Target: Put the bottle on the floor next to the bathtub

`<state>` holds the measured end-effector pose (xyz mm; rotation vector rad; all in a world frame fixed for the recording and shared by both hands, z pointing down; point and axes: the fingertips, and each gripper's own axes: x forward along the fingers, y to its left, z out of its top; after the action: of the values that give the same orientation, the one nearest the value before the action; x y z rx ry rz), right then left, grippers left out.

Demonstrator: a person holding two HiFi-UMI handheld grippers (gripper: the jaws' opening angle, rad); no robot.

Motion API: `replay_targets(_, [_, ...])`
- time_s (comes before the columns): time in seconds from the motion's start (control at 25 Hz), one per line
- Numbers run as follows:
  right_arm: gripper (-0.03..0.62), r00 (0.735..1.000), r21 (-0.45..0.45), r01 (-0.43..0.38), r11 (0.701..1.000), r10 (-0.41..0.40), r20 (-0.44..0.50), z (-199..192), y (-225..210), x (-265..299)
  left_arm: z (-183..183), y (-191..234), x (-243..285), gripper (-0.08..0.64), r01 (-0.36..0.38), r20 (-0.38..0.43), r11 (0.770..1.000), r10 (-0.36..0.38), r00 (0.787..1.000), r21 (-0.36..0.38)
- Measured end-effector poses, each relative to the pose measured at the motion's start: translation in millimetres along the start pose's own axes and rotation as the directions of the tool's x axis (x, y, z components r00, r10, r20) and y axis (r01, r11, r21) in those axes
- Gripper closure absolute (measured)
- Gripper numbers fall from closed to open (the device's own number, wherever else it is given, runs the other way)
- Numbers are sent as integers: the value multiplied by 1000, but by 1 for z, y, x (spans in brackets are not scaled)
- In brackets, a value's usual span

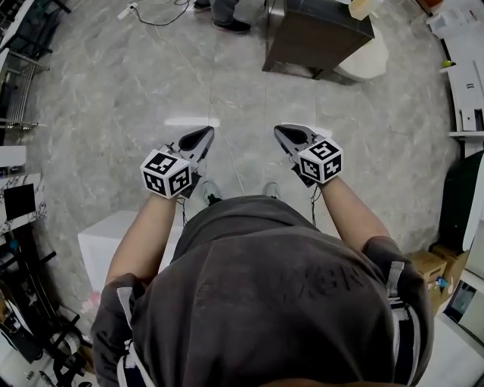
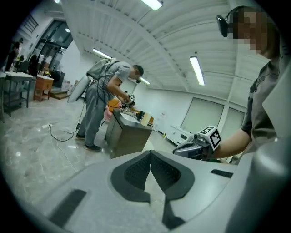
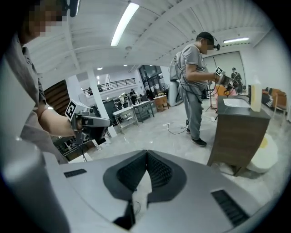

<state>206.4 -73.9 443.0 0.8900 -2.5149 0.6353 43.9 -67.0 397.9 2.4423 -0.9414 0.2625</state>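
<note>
Grey marble floor (image 1: pixel 113 91) spreads beneath the left gripper (image 1: pixel 206 132) and right gripper (image 1: pixel 279 130), both clenched on nothing. The only bottle (image 3: pixel 255 94) in view stands on a brown cabinet (image 1: pixel 318 38) at one o'clock, so the placing looks either unstarted or finished out of sight.

We have bare floor (image 1: pixel 113 98) straight ahead, wide enough to pass. At its far end a dark cabinet (image 1: pixel 318 34) and a standing person (image 1: pixel 224 11) block the way; a cable (image 1: pixel 159 23) trails there. A white box (image 1: pixel 102 246) crowds our left.
</note>
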Motion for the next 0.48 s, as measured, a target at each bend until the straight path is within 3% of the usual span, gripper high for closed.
replay_targets(0.24, [601,1000,4,-22,1000,22,1,-30,-37,-46,-15,-56,58,554,-8,5,1000,9,1000,-12])
replay_targets(0.48, [601,1000,30,-12,999,13,-11,-40,-45,-61,-16,-77,73,554,10,8,1000,-10,1000,-1])
